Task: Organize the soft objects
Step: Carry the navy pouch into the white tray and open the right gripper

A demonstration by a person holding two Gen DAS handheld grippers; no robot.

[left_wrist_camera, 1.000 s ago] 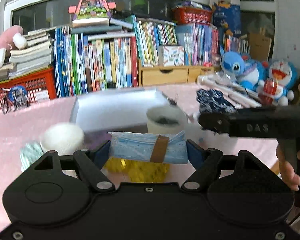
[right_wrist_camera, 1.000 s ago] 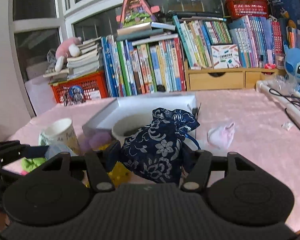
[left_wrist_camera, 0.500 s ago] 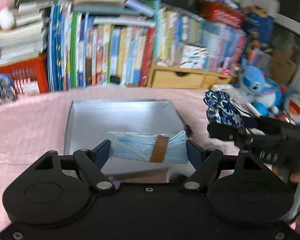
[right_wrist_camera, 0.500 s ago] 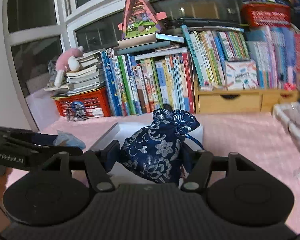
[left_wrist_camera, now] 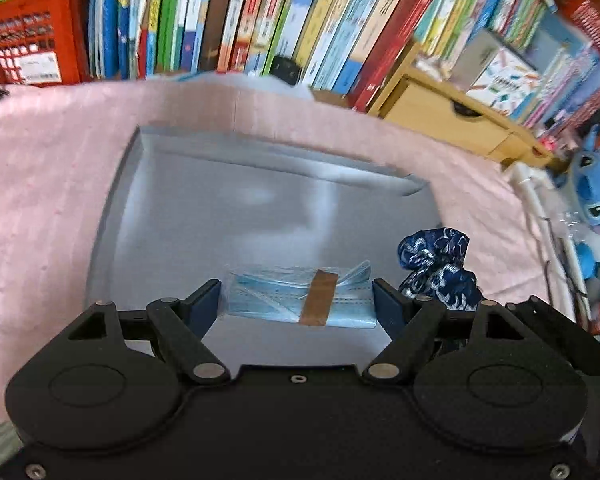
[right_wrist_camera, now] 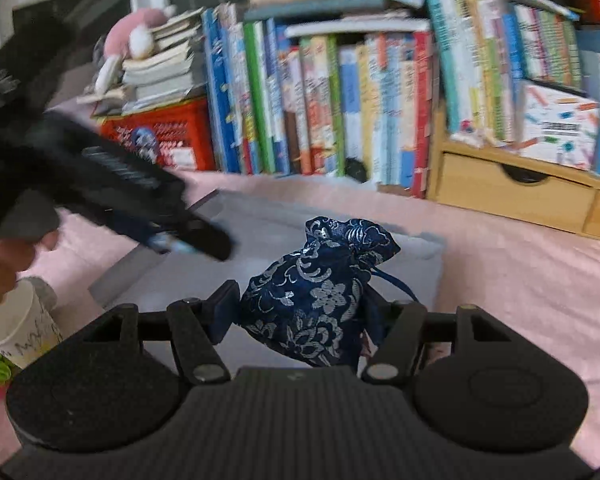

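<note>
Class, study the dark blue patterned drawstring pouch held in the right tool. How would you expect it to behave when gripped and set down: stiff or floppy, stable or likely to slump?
The pouch probably handles floppy: its cloth bulges and creases between the right tool fingers. Set in the grey tray, it would likely slump rather than roll. Its sheen hints it may be slippery.

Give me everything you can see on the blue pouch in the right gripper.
The pouch is dark navy fabric with a silvery floral pattern, cinched at the top into a ruffled mouth, a blue drawstring trailing to its right. It looks soft and partly filled. The right gripper is shut on its lower body and holds it upright, slightly tilted, above the near right part of the grey tray. Nothing else visibly touches it. The left wrist view shows it beside the mask pack.
</note>
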